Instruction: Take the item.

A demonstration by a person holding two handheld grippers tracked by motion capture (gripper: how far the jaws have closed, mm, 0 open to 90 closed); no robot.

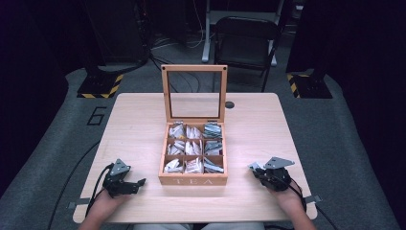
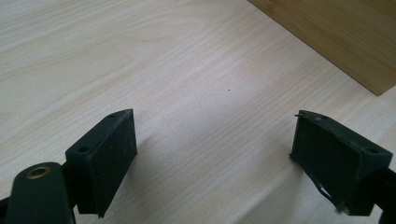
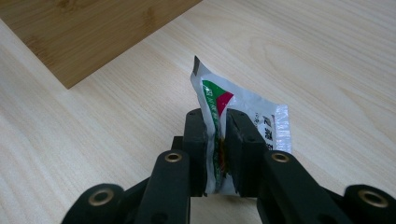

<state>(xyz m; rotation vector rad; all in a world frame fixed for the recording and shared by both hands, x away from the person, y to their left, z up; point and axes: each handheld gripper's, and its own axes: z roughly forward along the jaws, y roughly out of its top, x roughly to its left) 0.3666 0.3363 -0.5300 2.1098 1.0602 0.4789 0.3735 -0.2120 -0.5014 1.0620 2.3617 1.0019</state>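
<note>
The right gripper [image 3: 215,140] has its jaws clamped on a white sachet [image 3: 243,109] standing up between them over the worktop [image 3: 327,56], while the left gripper [image 2: 215,154] holds its jaws spread wide, nothing between them.

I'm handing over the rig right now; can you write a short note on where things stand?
Left gripper: open, empty, low over the table left of the tea box.
Right gripper: a tea sachet sits between its jaws, right of the box; the grip looks loose.
Box: lid upright, compartments full of sachets.
Done: one sachet is outside the box.
Left: probably setting it on the table; confirm the grip first.
</note>
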